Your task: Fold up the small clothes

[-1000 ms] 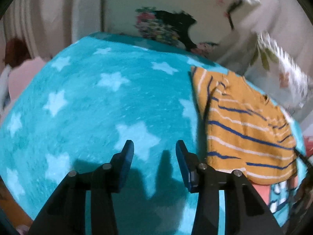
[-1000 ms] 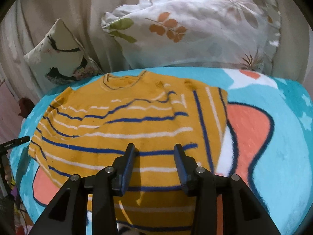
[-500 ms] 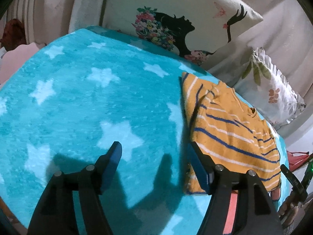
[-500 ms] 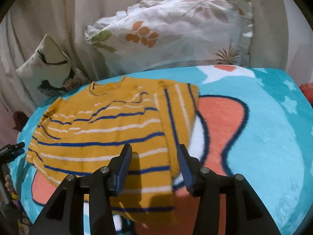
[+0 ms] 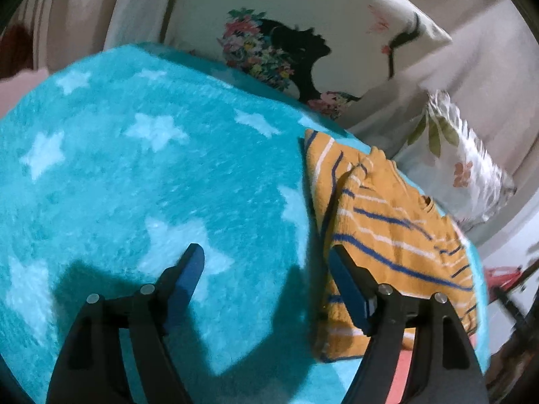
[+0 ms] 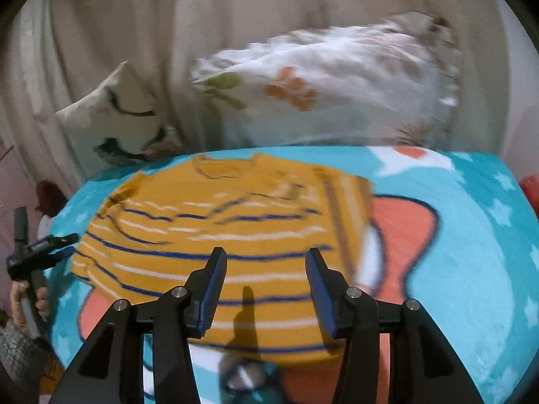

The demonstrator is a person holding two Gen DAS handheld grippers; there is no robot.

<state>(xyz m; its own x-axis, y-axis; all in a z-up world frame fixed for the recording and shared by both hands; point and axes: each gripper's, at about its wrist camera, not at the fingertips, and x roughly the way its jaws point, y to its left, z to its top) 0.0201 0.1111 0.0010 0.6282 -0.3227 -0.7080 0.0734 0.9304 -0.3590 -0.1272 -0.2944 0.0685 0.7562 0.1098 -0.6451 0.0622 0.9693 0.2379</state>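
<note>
A small mustard-yellow shirt with blue and white stripes lies flat on a turquoise star blanket, both sleeves folded in over the body. My right gripper is open and empty, hovering above the shirt's lower half. In the left wrist view the shirt lies to the right. My left gripper is wide open and empty above the blanket, its right finger over the shirt's left edge.
A cushion with a black silhouette print and a white leaf-print pillow lean against the beige backrest behind the shirt. The left gripper and the hand holding it show at the right view's left edge. A red object lies past the blanket's right edge.
Both grippers have opened wider. The left gripper has swung toward the shirt's left edge. The right view has shifted and blurred, with the shirt still under the right gripper.
</note>
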